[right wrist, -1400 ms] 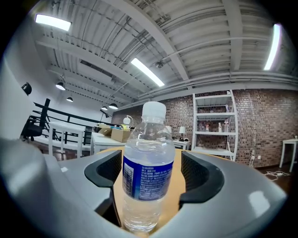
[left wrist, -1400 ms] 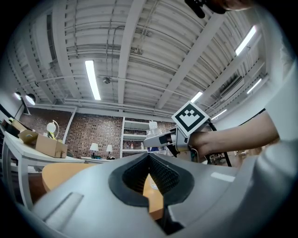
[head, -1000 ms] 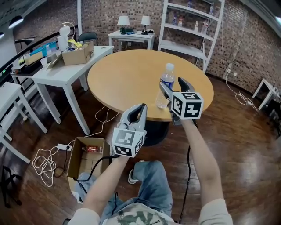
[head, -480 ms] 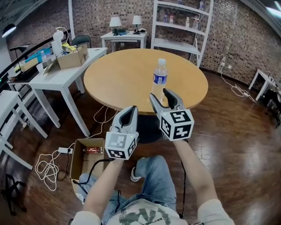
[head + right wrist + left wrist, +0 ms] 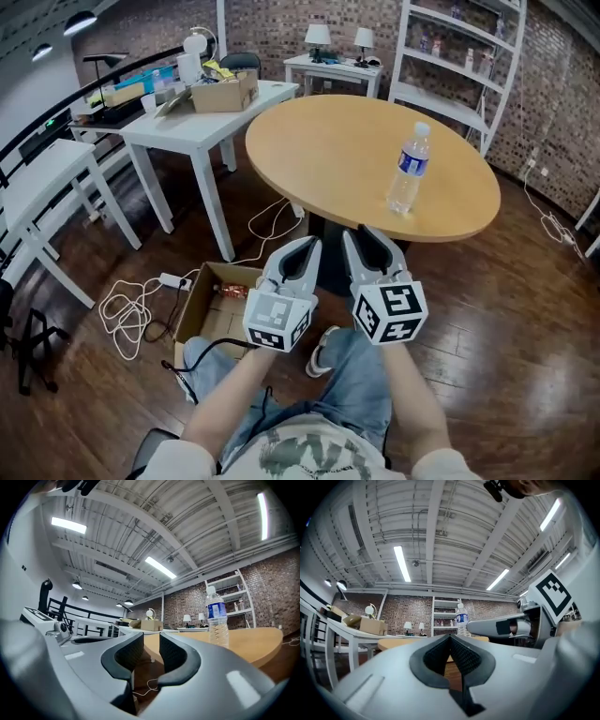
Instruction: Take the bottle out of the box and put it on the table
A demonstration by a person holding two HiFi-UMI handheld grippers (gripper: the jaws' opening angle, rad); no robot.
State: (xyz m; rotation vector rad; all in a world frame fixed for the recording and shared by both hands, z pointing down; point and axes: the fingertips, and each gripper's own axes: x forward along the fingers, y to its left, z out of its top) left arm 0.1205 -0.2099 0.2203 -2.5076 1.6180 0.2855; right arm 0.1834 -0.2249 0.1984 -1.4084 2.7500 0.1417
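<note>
A clear water bottle [image 5: 409, 169] with a blue label stands upright on the round wooden table [image 5: 328, 141], apart from both grippers. It also shows in the right gripper view as the bottle [image 5: 216, 617] and in the left gripper view as the bottle [image 5: 461, 618]. My left gripper [image 5: 302, 251] is shut and empty, held below the table's near edge. Beside it my right gripper [image 5: 367, 242] is closing with a narrow gap and nothing between its pads [image 5: 171, 653]. An open cardboard box [image 5: 202, 314] lies on the floor at the lower left.
A white table [image 5: 178, 131] bearing a cardboard box [image 5: 223, 94] stands at the left. A white shelf unit [image 5: 459, 56] is behind the round table. White cables [image 5: 131, 314] lie on the wooden floor beside the box. The person's legs are below the grippers.
Both grippers have drawn back from the table toward the person and sunk lower. The right jaws, wide around the bottle before, have narrowed. The bottle stays upright on the table.
</note>
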